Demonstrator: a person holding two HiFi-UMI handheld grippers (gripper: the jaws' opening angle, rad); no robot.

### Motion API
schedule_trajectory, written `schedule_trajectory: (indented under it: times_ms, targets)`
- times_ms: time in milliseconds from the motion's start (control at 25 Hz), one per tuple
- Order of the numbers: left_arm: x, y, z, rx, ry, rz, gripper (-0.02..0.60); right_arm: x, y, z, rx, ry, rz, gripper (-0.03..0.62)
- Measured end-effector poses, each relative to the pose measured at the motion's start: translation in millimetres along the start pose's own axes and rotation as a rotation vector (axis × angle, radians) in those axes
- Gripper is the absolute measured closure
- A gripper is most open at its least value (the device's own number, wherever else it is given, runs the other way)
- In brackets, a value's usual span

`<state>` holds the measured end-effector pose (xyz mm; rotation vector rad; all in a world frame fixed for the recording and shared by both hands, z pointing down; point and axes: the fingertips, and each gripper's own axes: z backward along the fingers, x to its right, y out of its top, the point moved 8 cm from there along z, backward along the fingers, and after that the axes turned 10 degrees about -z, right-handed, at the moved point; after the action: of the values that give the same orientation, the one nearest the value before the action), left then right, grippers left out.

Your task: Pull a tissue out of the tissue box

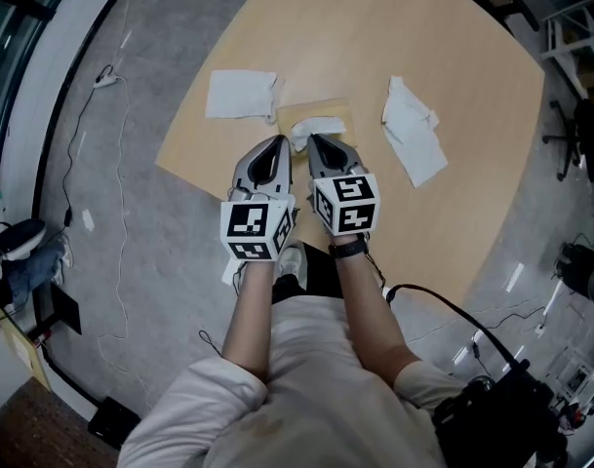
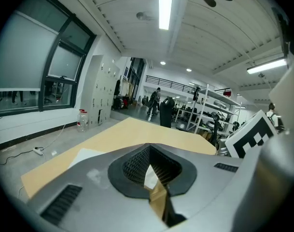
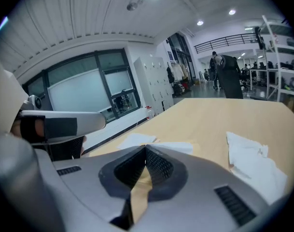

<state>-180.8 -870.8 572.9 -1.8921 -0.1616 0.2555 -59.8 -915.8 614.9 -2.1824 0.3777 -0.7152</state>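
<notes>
A flat tan tissue box lies on the wooden table, and a white tissue stands up out of its slot. My right gripper is shut, its tips at the near end of that tissue. In the right gripper view the jaws meet and the tissue spreads out from their tips. My left gripper is just left of the tissue, jaws together. The left gripper view shows its tips touching, with the tissue and box seen through the gap below.
Two loose tissues lie on the table, one left of the box and one crumpled to the right. The table's near edge runs under my grippers. Cables trail over the grey floor at the left.
</notes>
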Motion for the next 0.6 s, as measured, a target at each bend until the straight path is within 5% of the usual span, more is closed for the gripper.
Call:
schedule_trajectory:
  times_ms: [600]
  targets:
    - [17.5,57.7,67.2,0.182,-0.009,-0.046,0.580,-47.2,44.9,96.6,0.197,-0.026,0.116,0.589]
